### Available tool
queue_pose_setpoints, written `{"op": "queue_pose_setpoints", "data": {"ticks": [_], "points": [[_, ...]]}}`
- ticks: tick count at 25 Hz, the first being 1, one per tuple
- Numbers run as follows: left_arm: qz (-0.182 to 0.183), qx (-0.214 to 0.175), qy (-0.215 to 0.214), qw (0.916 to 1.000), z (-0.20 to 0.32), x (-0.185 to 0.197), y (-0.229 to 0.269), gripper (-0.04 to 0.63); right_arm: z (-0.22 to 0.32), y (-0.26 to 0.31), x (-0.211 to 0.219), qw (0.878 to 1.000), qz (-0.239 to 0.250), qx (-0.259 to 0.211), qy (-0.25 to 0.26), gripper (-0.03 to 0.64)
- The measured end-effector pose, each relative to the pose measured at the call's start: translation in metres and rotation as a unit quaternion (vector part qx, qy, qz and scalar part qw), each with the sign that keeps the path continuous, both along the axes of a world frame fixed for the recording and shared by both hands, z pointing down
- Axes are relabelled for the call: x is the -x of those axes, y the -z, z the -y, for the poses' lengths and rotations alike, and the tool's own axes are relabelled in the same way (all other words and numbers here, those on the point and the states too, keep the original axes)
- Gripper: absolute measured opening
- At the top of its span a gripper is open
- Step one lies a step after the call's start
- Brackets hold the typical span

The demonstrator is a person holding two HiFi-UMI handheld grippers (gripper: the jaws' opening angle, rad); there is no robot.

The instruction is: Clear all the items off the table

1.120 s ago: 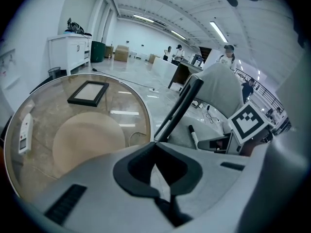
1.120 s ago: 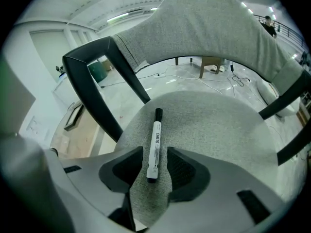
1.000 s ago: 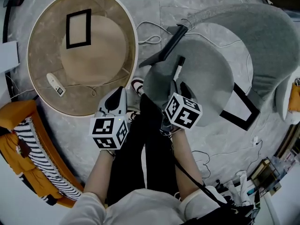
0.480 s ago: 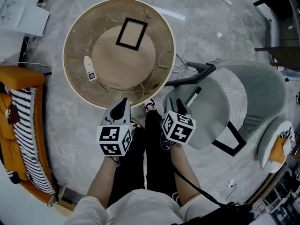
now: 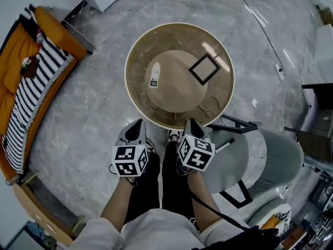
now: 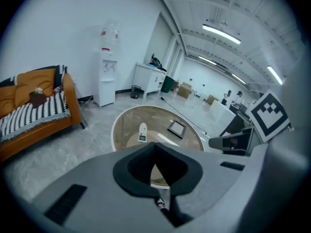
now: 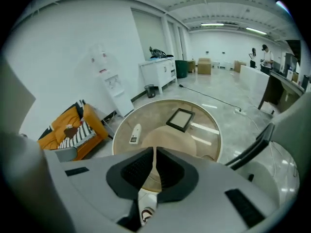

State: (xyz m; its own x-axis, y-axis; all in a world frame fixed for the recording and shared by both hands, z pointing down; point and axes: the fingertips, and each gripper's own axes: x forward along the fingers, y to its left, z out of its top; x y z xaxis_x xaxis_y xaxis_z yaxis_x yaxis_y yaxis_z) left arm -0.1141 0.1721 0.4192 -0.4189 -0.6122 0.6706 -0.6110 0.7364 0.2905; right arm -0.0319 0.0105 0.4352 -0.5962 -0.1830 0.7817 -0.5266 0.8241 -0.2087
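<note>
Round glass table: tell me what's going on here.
A person stands at the round glass table with a gripper in each hand. The left gripper and the right gripper hang just short of its near rim, both shut and empty. The right one's jaws have just been closing on nothing. A small white handheld device and a black-framed square panel lie on the glass, untouched.

One table, one white remote, one black frame — one sofa

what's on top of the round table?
White handheld device and black-framed panel lie on the glass table. Beige base shows through the glass; whatever's under that is covered.
</note>
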Motion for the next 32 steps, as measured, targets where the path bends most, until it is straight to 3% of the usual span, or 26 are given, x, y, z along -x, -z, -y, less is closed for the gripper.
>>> {"op": "queue_pose_setpoints", "data": {"ticks": [6,17,24,27,30,32], "points": [[0.001,-0.005,0.062,0.9981,-0.045,0.017,0.003,0.008,-0.035,0.007,0.033,0.999,0.002,-0.008,0.049,0.035],[-0.008,-0.001,0.092,0.9957,-0.064,0.022,-0.006,0.008,-0.051,-0.008,0.058,0.996,-0.005,-0.004,0.088,0.035],[-0.023,0.026,0.117,0.9925,-0.101,0.024,-0.042,0.008,-0.062,-0.052,0.111,0.993,0.0,0.009,0.121,0.04],[-0.035,0.034,0.131,0.9901,-0.116,0.026,-0.065,0.008,-0.06,-0.082,0.137,0.992,-0.009,0.008,0.129,0.11],[-0.045,0.041,0.148,0.9872,-0.133,0.03,-0.085,0.008,-0.053,-0.11,0.164,0.991,-0.017,-0.003,0.133,0.114],[-0.048,0.046,0.161,0.9847,-0.143,0.03,-0.092,0.008,-0.049,-0.125,0.181,0.991,-0.024,-0.004,0.134,0.168]]}}
